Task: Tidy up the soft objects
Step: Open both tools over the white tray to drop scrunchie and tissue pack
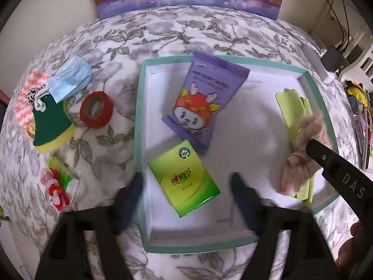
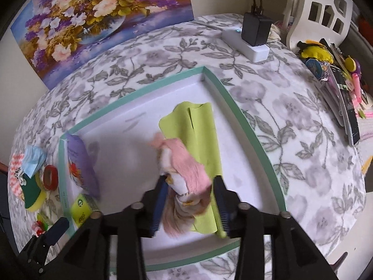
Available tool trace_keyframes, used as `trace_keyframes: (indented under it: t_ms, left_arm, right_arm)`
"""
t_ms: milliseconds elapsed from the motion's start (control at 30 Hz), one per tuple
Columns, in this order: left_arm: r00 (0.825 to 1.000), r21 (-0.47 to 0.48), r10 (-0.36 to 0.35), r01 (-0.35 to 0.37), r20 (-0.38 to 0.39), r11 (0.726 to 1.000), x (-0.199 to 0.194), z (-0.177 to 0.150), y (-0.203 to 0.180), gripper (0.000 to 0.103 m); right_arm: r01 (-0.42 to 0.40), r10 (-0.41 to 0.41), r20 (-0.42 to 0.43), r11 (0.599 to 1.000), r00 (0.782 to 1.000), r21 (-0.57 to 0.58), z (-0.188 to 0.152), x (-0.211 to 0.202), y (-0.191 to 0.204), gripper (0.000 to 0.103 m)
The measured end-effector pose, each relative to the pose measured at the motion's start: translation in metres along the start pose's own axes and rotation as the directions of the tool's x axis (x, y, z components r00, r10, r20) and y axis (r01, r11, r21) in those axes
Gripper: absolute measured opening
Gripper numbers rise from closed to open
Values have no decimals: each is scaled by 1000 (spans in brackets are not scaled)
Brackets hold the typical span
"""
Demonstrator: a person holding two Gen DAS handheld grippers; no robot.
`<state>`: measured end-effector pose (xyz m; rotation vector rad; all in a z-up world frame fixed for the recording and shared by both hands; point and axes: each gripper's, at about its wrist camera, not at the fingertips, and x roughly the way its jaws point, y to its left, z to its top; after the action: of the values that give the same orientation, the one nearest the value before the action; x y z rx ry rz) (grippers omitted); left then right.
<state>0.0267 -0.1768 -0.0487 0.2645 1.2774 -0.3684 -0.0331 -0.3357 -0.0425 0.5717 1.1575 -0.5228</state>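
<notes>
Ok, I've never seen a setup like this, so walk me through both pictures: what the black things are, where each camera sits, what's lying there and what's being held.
No robot here: a person holds a two-fingered claw in each hand, and each claw carries a fisheye camera looking down along its fingers.

The left camera shows the left claw open above a green tissue pack, not touching it. That pack lies in a white, teal-rimmed tray beside a purple cartoon packet.

The right camera shows the right claw with a pink furry toy between its fingers, lying on a lime-green cloth in the same tray. The pads do not seem to press on it, so I read it as let go.

Outside the tray, on the flowered tablecloth, lie a blue face mask, a red tape roll and a green-and-yellow sponge.
</notes>
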Motion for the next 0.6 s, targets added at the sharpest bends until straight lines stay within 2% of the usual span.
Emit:
trace_keyframes:
  t_ms: [67, 133, 267, 333, 600]
  left_arm:
    - [1000, -4, 11, -11, 12, 1000, -2, 0, 0, 88]
    - [999, -6, 28, -28, 25, 1000, -4, 1, 2, 92]
    - [998, -30, 52, -51, 43, 998, -7, 4, 10, 92]
    - [997, -49, 63, -61, 46, 997, -7, 5, 16, 92]
    - [994, -124, 101, -95, 41, 988, -7, 9, 39, 92]
  right_arm:
    - [0, 0, 3, 1000, 1000, -3, 0, -1, 1, 66]
    - [0, 0, 4, 1000, 1000, -9, 0, 0, 2, 74]
    - [3, -3, 11, 1000, 1000, -20, 0, 0, 4, 96]
    - [10, -9, 18, 1000, 1000, -21, 0, 0, 3, 103]
    - [36, -35, 27, 999, 999, -23, 1, 2, 2, 103]
